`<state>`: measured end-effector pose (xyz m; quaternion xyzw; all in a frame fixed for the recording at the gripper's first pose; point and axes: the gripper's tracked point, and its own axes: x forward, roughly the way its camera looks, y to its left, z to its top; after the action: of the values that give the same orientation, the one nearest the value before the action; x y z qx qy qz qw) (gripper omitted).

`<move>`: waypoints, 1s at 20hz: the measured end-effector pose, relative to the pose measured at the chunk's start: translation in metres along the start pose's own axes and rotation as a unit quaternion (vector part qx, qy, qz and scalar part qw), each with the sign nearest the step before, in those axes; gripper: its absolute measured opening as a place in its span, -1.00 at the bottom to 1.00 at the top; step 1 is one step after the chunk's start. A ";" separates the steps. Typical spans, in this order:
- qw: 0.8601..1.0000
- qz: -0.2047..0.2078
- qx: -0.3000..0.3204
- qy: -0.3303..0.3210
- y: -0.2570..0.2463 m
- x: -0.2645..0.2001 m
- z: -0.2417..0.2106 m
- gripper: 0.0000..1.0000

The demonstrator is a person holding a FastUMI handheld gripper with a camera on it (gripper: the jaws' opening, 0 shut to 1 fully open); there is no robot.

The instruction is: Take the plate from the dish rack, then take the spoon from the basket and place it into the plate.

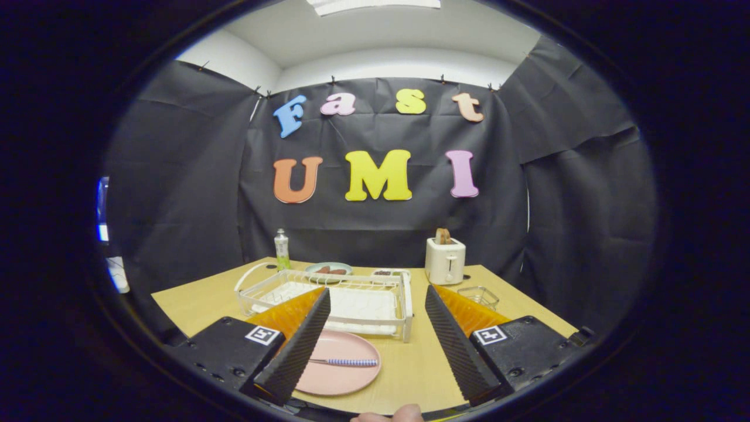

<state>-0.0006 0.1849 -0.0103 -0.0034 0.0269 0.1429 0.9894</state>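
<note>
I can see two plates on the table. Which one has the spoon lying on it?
The pink plate, between the open gripper's fingers, holds the spoon. The other, a pale plate beyond the white dish rack, carries something reddish-brown instead.

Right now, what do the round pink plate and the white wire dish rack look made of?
Round pink plate: likely plastic or melamine; matte, even colour, no glare. White wire dish rack: seemingly coated metal wire; thin rods with a smooth white finish. The gripper is open, fingers flanking the plate, where the spoon lies.
</note>
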 end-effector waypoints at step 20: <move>0.998 -0.012 0.046 -0.039 -0.059 -0.042 0.008 1.00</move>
<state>-0.0237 0.1166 -0.0004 0.0475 -0.0052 0.1297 0.9904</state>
